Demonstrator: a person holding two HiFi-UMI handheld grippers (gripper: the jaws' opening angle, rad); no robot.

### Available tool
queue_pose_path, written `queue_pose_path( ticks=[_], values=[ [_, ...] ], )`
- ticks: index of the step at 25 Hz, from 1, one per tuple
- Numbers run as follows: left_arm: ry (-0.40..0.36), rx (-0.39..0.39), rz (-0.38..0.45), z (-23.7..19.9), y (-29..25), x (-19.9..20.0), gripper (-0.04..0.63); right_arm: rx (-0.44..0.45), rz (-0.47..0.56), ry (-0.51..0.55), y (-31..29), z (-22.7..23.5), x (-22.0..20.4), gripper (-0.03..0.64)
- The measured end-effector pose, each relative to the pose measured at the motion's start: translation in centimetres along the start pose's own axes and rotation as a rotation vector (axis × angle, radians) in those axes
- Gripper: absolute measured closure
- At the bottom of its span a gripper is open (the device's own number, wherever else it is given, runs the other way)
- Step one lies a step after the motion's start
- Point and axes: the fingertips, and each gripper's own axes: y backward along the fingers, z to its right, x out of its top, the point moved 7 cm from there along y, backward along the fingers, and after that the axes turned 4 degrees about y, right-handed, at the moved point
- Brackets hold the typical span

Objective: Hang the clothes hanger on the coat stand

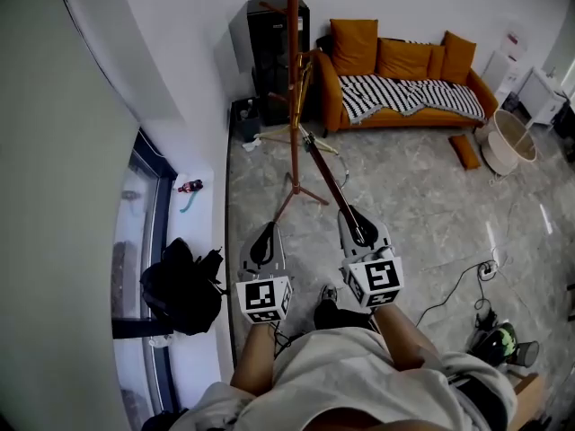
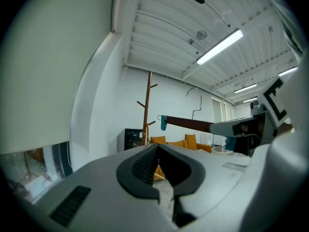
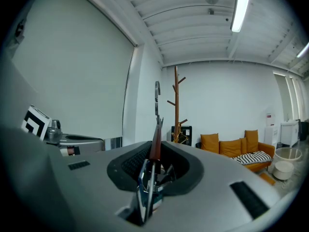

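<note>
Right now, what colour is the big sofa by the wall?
The cushioned fabric sofa is orange; the head view shows it best.

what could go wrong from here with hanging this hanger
1. The right gripper grips the hanger by one end only, so the long bar could twist or slip in the jaws.
2. Its far end leads toward the stand and might knock a peg instead of hooking on.
3. The left gripper is shut and empty, so nothing steadies the bar.

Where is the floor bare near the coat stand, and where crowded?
Bare tiles lie between the coat stand, the sofa and the floor cushion. Crowded: behind the stand by the black cabinet; cables at lower right.
</note>
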Motion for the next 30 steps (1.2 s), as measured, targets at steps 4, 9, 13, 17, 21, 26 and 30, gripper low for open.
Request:
queue_pose_path(
  ticks=[4, 9, 13, 17, 21, 26, 30],
  values=[
    [0.005, -0.013, 0.001, 0.1, -4.7, 0.8, 0.586, 0.007, 0.005, -0.015, -3.4, 2.7, 0.5, 0.563],
    [-0.024, -0.049, -0.021, 2.0, -8.8, 1.1, 0.586, 0.028, 0.032, -0.051, -5.4, 5.8, 0.5, 0.563],
    [-0.020, -0.071, -0.029, 3.4, -11.7, 1.4, 0.586, 0.079, 0.047, -0.087, -6.5, 8.6, 0.3, 0.563],
    [-0.069, -0.067, -0.074, 4.1, -14.0, 1.4, 0.584, 0.085, 0.072, -0.128, -7.1, 10.9, -0.5, 0.563],
    [-0.088, -0.066, -0.107, 5.6, -16.0, 1.0, 0.586, 0.085, 0.075, -0.174, -7.1, 13.3, -1.7, 0.563],
    [-0.138, -0.095, -0.126, 7.7, -18.6, 1.3, 0.586, 0.091, 0.092, -0.220, -6.9, 15.6, -2.6, 0.563],
    [-0.135, -0.125, -0.140, 8.3, -20.2, 0.8, 0.584, 0.095, 0.085, -0.229, -7.0, 17.1, -3.2, 0.563]
  ],
)
